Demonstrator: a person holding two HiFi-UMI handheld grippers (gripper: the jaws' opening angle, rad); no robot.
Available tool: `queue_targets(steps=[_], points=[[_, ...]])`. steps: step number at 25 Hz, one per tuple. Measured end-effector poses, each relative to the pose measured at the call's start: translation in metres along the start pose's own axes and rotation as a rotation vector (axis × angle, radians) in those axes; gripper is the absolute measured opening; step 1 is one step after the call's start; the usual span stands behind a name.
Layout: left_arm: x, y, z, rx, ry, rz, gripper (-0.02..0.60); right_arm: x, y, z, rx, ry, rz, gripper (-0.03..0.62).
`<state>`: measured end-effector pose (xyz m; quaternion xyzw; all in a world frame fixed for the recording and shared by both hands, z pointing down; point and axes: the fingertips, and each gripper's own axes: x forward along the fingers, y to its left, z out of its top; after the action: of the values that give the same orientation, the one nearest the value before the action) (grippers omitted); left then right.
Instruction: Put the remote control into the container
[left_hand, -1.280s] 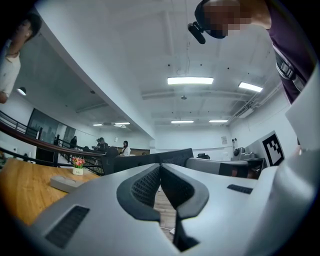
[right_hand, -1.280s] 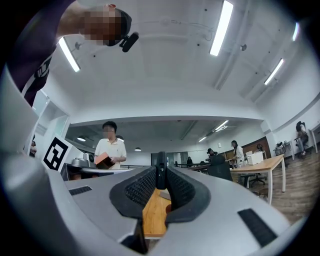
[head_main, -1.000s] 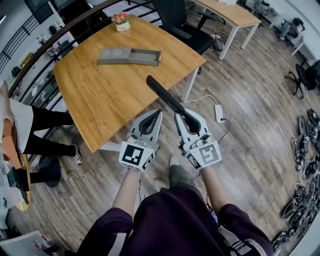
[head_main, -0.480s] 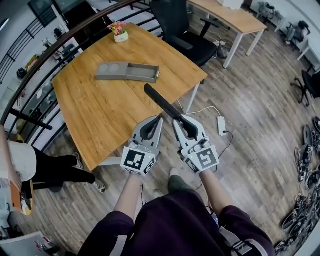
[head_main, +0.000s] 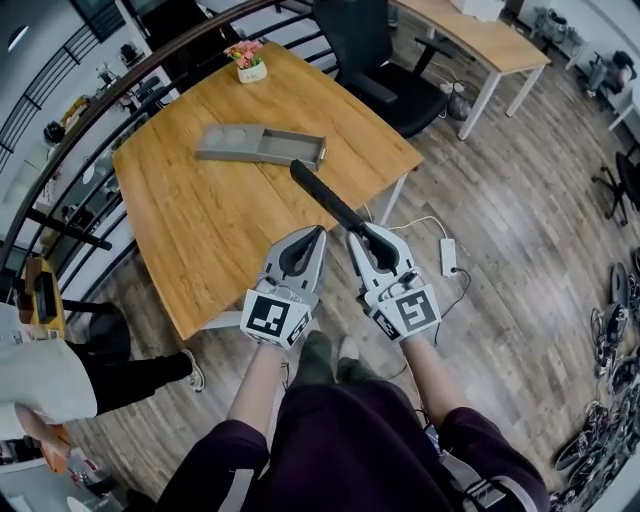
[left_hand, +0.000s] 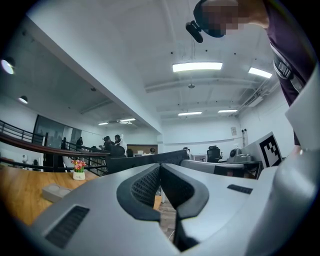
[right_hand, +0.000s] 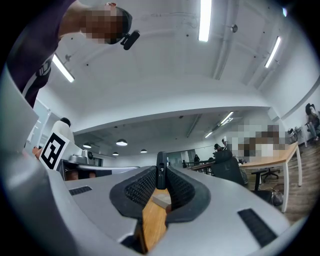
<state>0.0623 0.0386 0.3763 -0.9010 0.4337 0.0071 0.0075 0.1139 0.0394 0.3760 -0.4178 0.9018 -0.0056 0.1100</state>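
Observation:
A long black remote control (head_main: 328, 198) sticks out of my right gripper (head_main: 357, 235), which is shut on its near end; the far end reaches over the front edge of the wooden table (head_main: 190, 235). In the right gripper view the remote (right_hand: 161, 172) stands edge-on between the pads. The container (head_main: 262, 147), a flat grey box with its tray slid open, lies at the table's far side, well beyond the remote. My left gripper (head_main: 318, 232) hangs beside the right one, shut and empty; its view shows the jaws (left_hand: 160, 181) together and the container (left_hand: 56, 191) at far left.
A small pot of flowers (head_main: 249, 58) stands at the table's far corner. A black office chair (head_main: 365, 45) is behind the table, and a power strip (head_main: 448, 256) with cable lies on the wood floor to the right. A person (head_main: 50, 375) stands at lower left beside a railing.
Both grippers keep their pose and the remote stays gripped. The view has shifted slightly against the table, and the person at the left has walked down toward the lower left corner.

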Motion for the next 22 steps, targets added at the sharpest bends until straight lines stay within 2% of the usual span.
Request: queue_targets(steps=[12,22], points=[[0.038,0.063,-0.021,-0.003,0.001,0.03,0.012,0.057,-0.03,-0.029,0.001,0.018,-0.001,0.078],[0.089,0.132,-0.042,-0.003,0.007,0.011,0.012,0.126,-0.068,-0.06,0.018,0.042,-0.029,0.078]])
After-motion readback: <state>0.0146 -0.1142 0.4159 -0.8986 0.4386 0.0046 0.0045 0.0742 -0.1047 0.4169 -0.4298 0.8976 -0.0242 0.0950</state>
